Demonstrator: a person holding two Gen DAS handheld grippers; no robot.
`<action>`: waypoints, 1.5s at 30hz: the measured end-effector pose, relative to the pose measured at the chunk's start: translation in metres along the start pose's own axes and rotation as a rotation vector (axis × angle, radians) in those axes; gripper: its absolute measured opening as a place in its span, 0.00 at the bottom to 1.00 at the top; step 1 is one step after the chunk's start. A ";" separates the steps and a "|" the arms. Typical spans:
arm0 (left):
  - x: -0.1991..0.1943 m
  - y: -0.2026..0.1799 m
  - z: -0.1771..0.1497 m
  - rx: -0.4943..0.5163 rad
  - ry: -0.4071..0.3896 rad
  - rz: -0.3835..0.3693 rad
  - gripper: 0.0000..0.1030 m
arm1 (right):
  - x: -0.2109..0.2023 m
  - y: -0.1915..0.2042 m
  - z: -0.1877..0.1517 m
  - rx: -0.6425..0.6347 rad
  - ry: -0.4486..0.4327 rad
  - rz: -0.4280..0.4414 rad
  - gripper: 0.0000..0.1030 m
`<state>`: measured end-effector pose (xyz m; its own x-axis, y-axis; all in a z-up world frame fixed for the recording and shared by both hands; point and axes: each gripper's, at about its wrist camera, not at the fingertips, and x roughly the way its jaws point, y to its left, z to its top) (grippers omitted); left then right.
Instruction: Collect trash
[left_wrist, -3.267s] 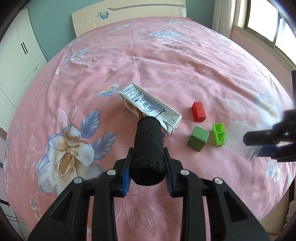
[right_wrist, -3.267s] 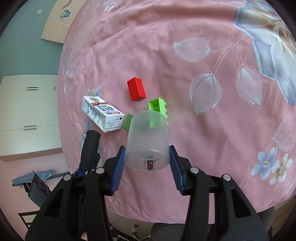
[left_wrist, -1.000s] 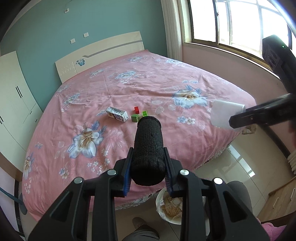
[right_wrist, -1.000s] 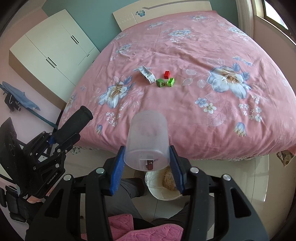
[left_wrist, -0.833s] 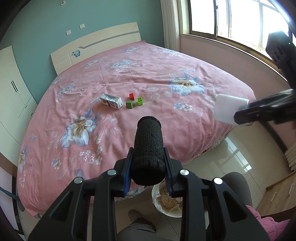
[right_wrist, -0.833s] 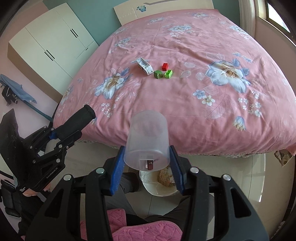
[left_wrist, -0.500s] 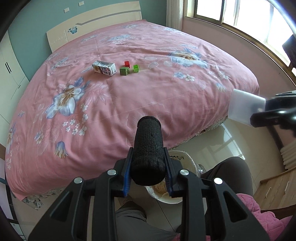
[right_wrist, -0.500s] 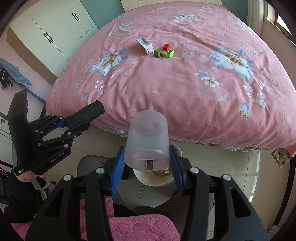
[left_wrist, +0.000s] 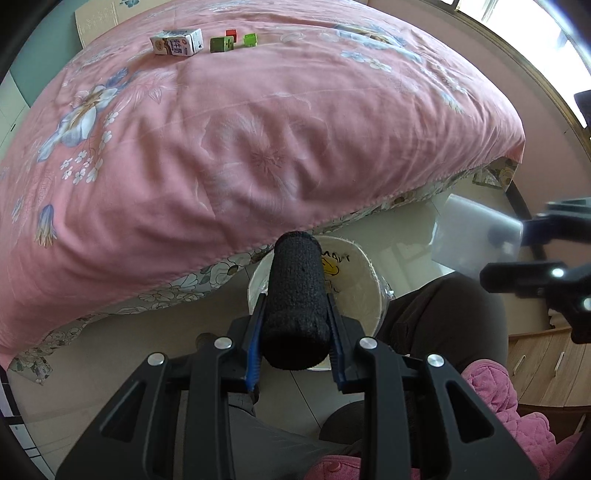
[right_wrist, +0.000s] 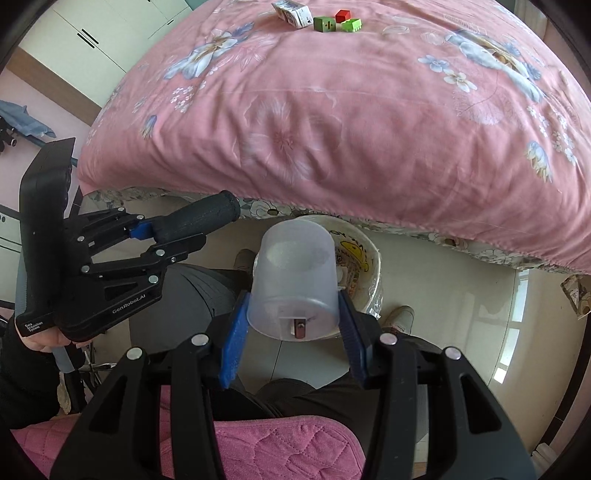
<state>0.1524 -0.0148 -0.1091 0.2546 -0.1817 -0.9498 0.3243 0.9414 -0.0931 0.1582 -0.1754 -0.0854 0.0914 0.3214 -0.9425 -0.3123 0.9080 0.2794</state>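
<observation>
A black foam cylinder (left_wrist: 297, 299) is clamped between the blue pads of the left hand-held gripper (left_wrist: 295, 332), directly above a white waste bin (left_wrist: 365, 273) on the tiled floor (left_wrist: 110, 354). The right hand-held gripper (right_wrist: 293, 325) is closed on an upturned translucent plastic cup (right_wrist: 295, 280), over the same bin (right_wrist: 369, 266). The bin stands just beside the foot of a bed covered with a pink floral bedspread (left_wrist: 240, 129); inside it, yellow-printed packaging shows, otherwise hard to make out. Far up the bed lie a milk carton (left_wrist: 177, 41), a dark green block (left_wrist: 221, 44), a red block (left_wrist: 231, 33) and a light green block (left_wrist: 250, 39), close together. White wardrobes (right_wrist: 88, 40) stand at the left. Half a second ago both grippers were farther from the bin; they have dropped closer.
</observation>
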 end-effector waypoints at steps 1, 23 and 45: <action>0.008 0.000 -0.002 -0.005 0.015 -0.002 0.31 | 0.008 -0.002 -0.001 0.000 0.016 -0.001 0.47; 0.158 0.006 -0.022 -0.112 0.296 -0.037 0.31 | 0.166 -0.034 -0.012 0.046 0.303 -0.013 0.47; 0.275 0.018 -0.024 -0.203 0.487 -0.021 0.31 | 0.282 -0.059 -0.011 0.121 0.460 -0.020 0.47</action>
<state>0.2065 -0.0410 -0.3788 -0.2183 -0.0930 -0.9715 0.1296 0.9839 -0.1233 0.1915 -0.1415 -0.3696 -0.3406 0.1764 -0.9235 -0.1995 0.9463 0.2544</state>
